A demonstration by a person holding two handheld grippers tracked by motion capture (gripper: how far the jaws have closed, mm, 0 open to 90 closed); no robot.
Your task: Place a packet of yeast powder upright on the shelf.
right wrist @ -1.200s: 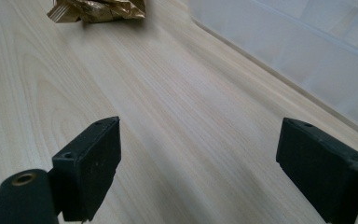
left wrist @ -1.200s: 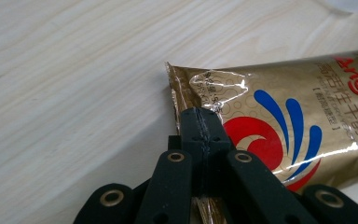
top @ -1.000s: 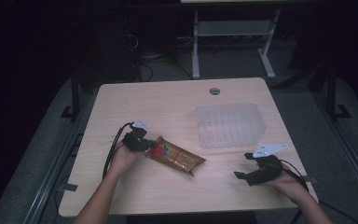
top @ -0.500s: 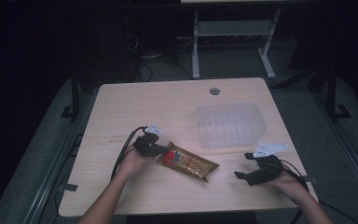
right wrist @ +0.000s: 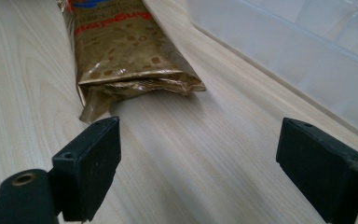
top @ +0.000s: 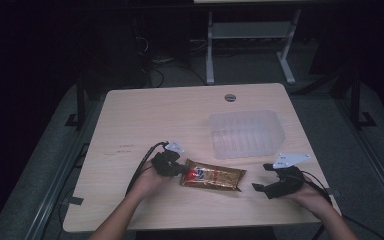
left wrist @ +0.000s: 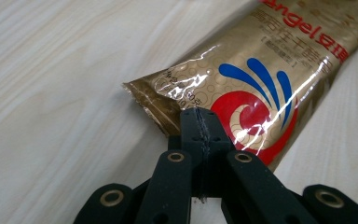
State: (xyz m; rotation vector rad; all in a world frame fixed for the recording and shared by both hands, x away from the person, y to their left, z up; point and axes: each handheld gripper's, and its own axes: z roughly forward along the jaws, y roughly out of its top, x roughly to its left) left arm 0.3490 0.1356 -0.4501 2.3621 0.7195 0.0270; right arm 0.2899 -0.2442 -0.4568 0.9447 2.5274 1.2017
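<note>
You had the left gripper [top: 176,168] clamped on the near-left end of the gold snack packet [top: 213,177], its jaws pressed together with the crimped foil edge pinched between them. In the left gripper view the two black fingertips [left wrist: 200,125] met flat on the packet [left wrist: 256,79] just beside its red and blue swirl, no gap showing between them.

The packet lay flat on the wooden table [top: 150,115], just in front of the clear plastic tray [top: 246,132] and apart from it, its long side running roughly along the tray's near wall.

Your right gripper [top: 263,176] sat on the table to the right of the packet, near its far end but not touching it. Its jaws stood wide apart and held nothing: in the right gripper view the packet's crimped end [right wrist: 130,60] lay ahead of the left finger [right wrist: 95,163], with bare table between the two pads and the tray [right wrist: 307,51] off to the side.
</note>
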